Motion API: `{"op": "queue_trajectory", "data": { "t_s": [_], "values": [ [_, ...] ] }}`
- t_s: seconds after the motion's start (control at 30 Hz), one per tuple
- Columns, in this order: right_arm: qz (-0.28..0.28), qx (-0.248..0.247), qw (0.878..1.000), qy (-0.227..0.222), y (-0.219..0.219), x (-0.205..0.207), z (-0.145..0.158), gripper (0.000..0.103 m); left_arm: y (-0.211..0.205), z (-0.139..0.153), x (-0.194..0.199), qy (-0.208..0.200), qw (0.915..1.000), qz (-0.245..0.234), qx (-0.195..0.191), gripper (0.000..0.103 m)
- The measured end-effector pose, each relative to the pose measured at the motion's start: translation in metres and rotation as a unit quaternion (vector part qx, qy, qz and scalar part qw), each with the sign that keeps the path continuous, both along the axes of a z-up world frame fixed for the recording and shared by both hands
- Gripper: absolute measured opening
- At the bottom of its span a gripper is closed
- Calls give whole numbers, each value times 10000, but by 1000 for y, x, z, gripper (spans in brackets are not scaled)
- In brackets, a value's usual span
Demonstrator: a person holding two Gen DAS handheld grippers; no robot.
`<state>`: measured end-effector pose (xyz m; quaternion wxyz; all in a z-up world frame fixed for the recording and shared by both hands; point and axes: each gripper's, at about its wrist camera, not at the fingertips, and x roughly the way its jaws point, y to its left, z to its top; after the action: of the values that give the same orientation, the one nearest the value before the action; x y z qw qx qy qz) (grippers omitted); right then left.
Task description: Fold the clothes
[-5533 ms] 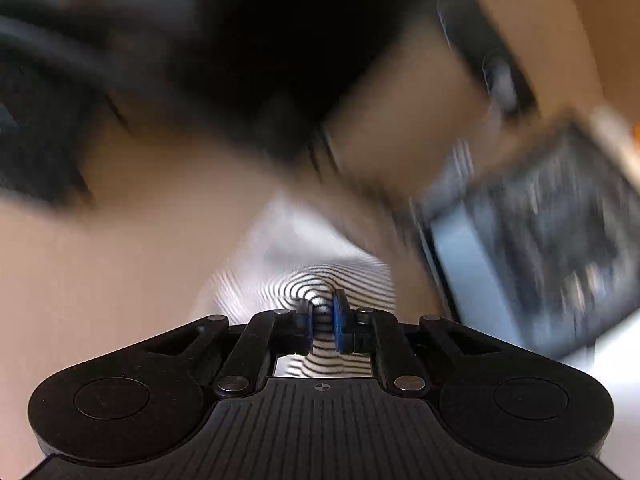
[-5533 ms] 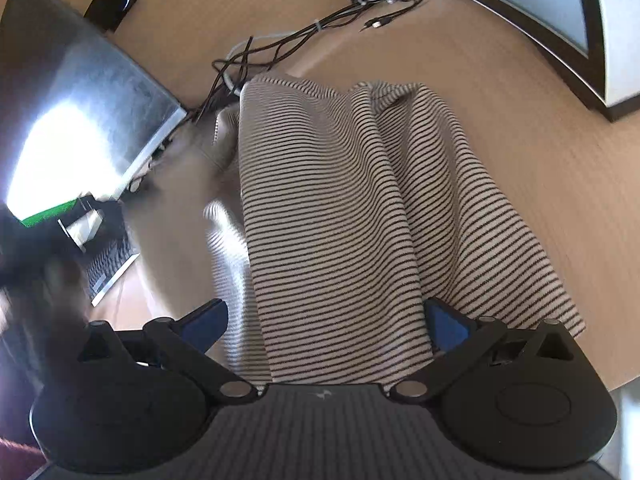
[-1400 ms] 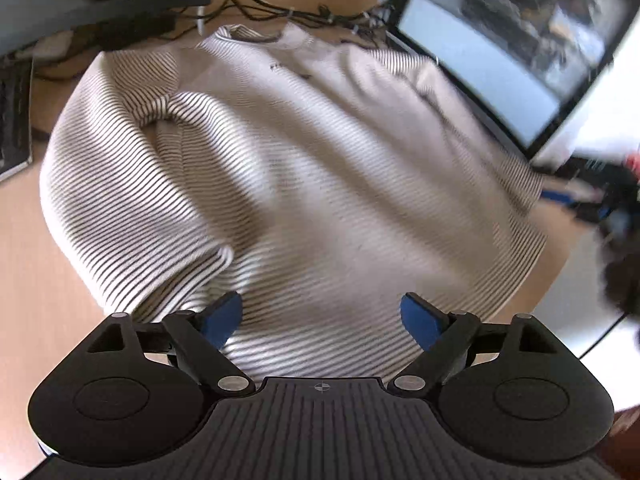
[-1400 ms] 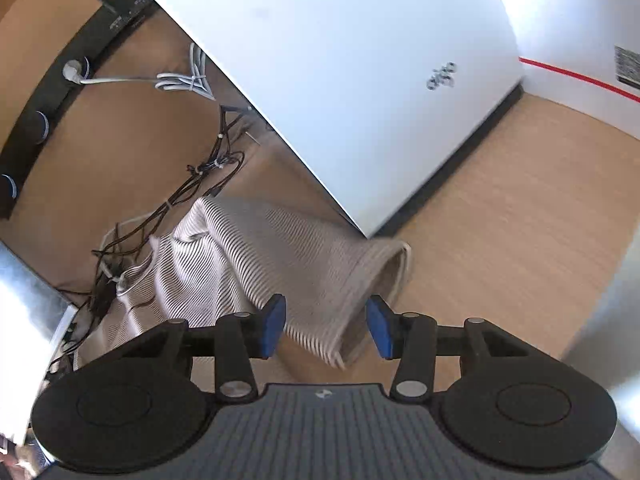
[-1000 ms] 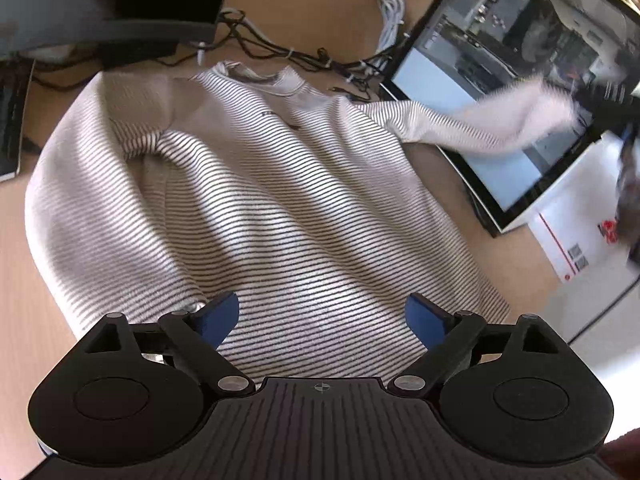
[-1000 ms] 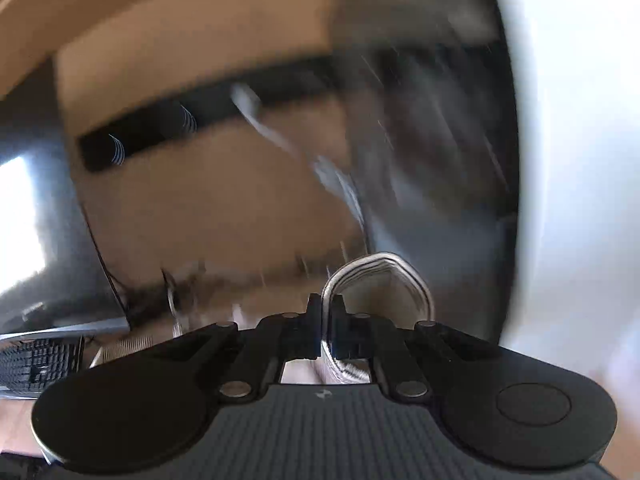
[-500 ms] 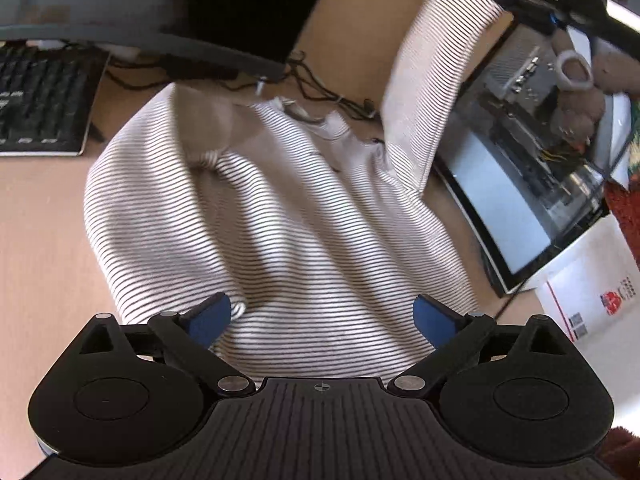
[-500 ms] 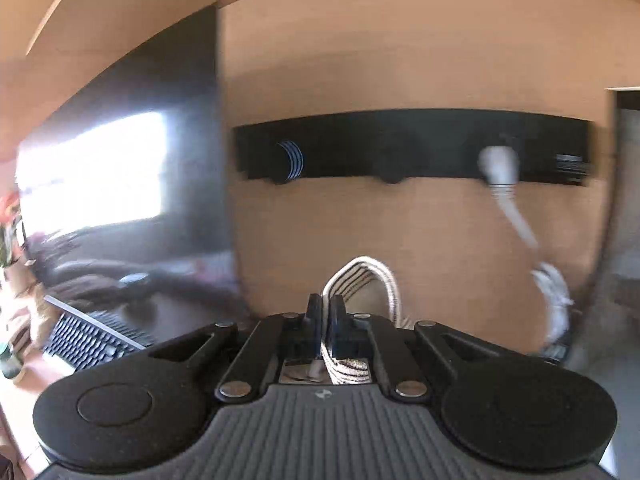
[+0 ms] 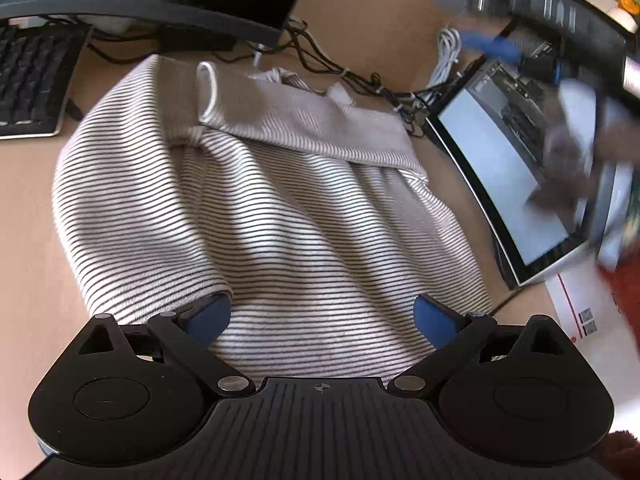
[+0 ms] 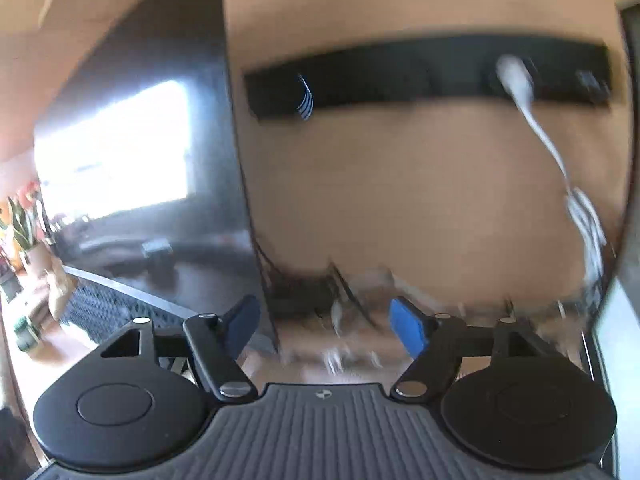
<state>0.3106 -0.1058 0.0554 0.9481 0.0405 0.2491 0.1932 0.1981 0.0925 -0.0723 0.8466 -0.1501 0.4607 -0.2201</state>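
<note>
On the light wooden desk (image 9: 32,208) I work from afar; the cream, dark-striped knit sweater (image 9: 256,216) lies spread across it, hem toward my left gripper, neck toward the tangle of black cables (image 9: 320,64) at the back; one sleeve (image 9: 296,124) lies folded across the chest, cuff pointing left, which I judge to be the first fold laid in so the body can be narrowed. A dark flat monitor (image 9: 516,184) stands just beside the sweater's right edge, and a black keyboard (image 9: 28,80) sits to its left. My left gripper (image 9: 322,318) hovers over the hem, blue-padded fingers spread wide and holding nothing, placed, I judge, to take the hem for the next fold. My right gripper (image 10: 324,326), seen in its own blurred view, has its fingers apart and empty, facing the wooden back panel and its long black power strip (image 10: 420,72), clear of the cloth.
</note>
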Motion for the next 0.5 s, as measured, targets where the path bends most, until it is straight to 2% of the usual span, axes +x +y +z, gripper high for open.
{"op": "queue_trajectory", "data": {
  "t_s": [0.17, 0.33, 0.4, 0.5],
  "values": [
    [-453, -46, 9982, 402, -16, -43, -71, 76, -17, -9, 13, 89, 9996, -249, 61, 101],
    [-967, 211, 9921, 775, -38, -79, -123, 78, -27, -22, 14, 249, 9985, -441, 205, 101],
    [-1189, 385, 9886, 836, -50, -90, -136, 78, -30, -22, 10, 253, 9980, -490, 297, 101],
    [-1243, 628, 9866, 855, -60, -101, -140, 82, -32, -21, 1, 352, 9971, -613, 289, 102]
  ]
}}
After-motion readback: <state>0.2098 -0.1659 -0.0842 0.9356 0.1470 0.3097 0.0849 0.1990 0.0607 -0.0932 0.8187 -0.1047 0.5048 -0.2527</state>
